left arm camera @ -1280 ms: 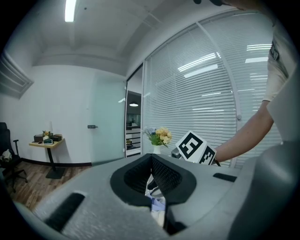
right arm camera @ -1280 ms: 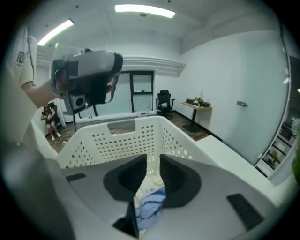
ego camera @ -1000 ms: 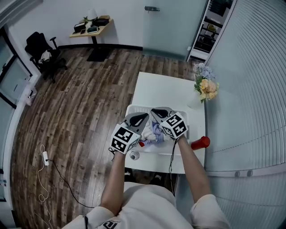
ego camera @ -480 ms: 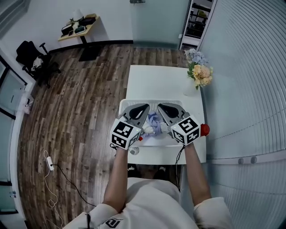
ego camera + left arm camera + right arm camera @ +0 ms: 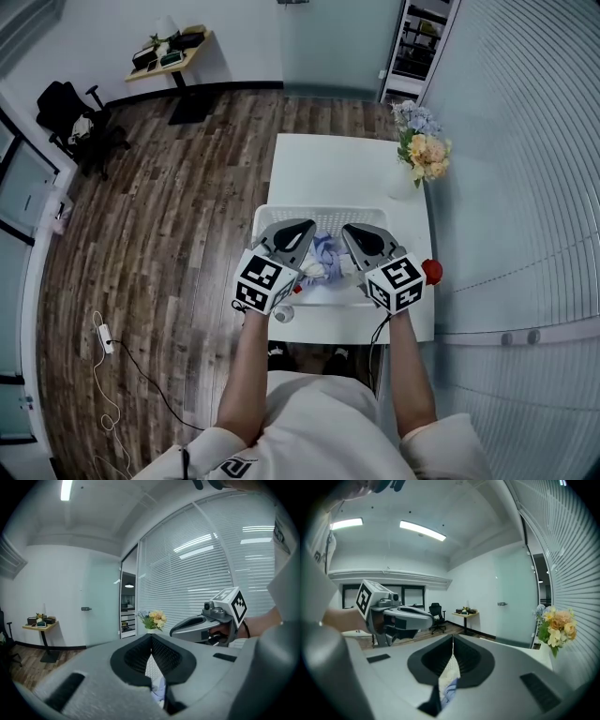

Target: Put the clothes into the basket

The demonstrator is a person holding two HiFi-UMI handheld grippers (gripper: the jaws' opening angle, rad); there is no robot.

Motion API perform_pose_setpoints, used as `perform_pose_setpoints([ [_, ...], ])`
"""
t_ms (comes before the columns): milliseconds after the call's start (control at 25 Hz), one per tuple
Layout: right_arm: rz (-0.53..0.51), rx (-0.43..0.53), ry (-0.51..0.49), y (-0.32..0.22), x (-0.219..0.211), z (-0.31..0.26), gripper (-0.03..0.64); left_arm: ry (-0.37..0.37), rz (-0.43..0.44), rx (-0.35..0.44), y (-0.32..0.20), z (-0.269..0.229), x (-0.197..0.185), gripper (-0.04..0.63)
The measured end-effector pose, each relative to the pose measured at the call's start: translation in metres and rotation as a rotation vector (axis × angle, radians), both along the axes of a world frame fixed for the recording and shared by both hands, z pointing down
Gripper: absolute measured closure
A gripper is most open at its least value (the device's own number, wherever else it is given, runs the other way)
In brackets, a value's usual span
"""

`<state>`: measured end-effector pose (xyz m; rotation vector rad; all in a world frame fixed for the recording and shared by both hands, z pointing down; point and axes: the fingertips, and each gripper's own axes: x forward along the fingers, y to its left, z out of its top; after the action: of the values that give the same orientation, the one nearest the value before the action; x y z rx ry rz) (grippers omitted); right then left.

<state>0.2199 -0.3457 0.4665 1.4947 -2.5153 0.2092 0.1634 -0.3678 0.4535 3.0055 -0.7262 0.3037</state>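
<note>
A white mesh basket (image 5: pixel 323 215) stands on the white table (image 5: pixel 347 164). Light blue and white clothes (image 5: pixel 324 257) lie bunched inside it. My left gripper (image 5: pixel 307 225) hovers over the basket's left side and my right gripper (image 5: pixel 350 229) over its right side, with the clothes between and below them. Both have their jaws shut with nothing held. In the left gripper view the jaws meet at the tip (image 5: pixel 151 637), and basket mesh and blue cloth show below them. The right gripper view shows the same at its tip (image 5: pixel 452 637).
A vase of flowers (image 5: pixel 420 155) stands at the table's right edge, and a red object (image 5: pixel 431 271) lies right of the basket. A small bottle (image 5: pixel 283 314) sits at the front left. Beyond the table are wooden floor, an office chair (image 5: pixel 70 112) and a side table (image 5: pixel 171 54).
My right gripper has moved right and away from the left one, off the clothes. The clothes stay in the basket. The head view has shifted slightly.
</note>
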Motion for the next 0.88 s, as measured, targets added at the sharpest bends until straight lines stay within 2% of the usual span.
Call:
perform_pose_setpoints([
  [440, 0.005, -0.026, 0.01, 0.002, 0.0, 0.01, 0.594, -0.019, 0.008, -0.004, 0.004, 0.006, -0.007, 0.583],
  [640, -0.024, -0.036, -0.007, 0.005, -0.006, 0.01, 0.592, -0.02, 0.016, 0.001, 0.005, 0.006, -0.006, 0.583],
  [880, -0.031, -0.036, 0.03, 0.006, -0.01, 0.009, 0.592, -0.036, 0.025, 0.01, 0.003, 0.003, -0.005, 0.583],
])
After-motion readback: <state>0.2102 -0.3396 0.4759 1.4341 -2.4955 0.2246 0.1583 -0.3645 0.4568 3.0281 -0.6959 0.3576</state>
